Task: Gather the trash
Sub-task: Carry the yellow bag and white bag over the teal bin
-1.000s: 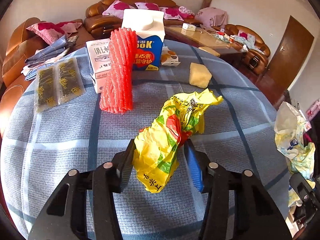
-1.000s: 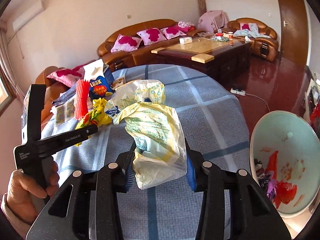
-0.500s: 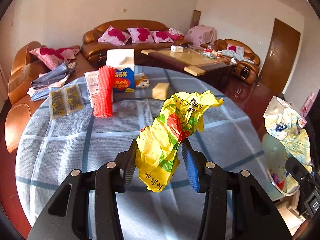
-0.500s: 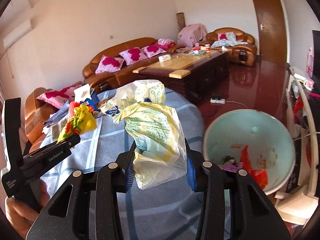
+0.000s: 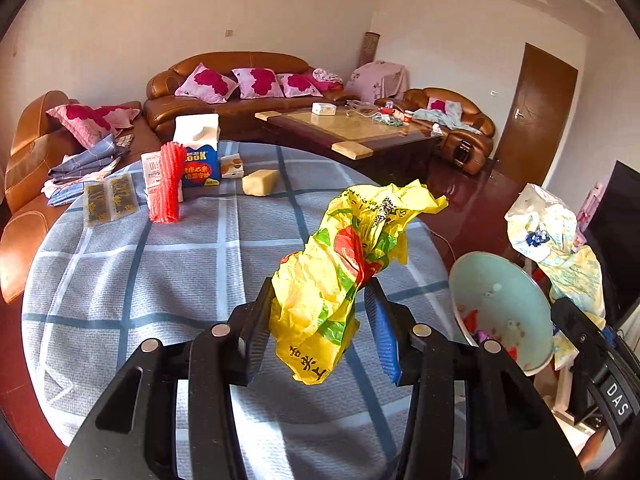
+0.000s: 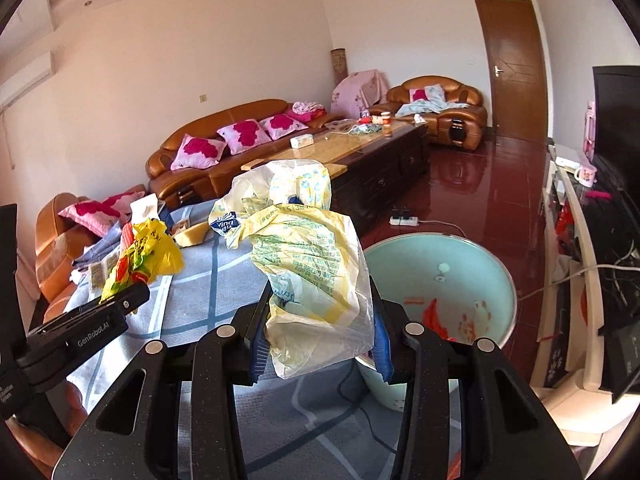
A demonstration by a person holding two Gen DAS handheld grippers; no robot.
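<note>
A: What differs from a second ago?

B: Both tongs have lifted off the worktop (image 5: 120, 280) and swung toward the pale green bin (image 6: 472, 272), which now fills more of each view.

A: And the trash?

B: The left tongs (image 5: 320, 332) stay clamped on a crumpled yellow bag (image 5: 344, 264) with red and green print; the right tongs (image 6: 318, 332) stay clamped on a whitish bag (image 6: 308, 264) with green text, just beside the bin's rim.

A: Anything only one view shows?

B: The left view shows a red foam net (image 5: 166, 184) and milk carton (image 5: 198, 152) far beyond its tongs; the right shows red scraps inside the bin.
</note>
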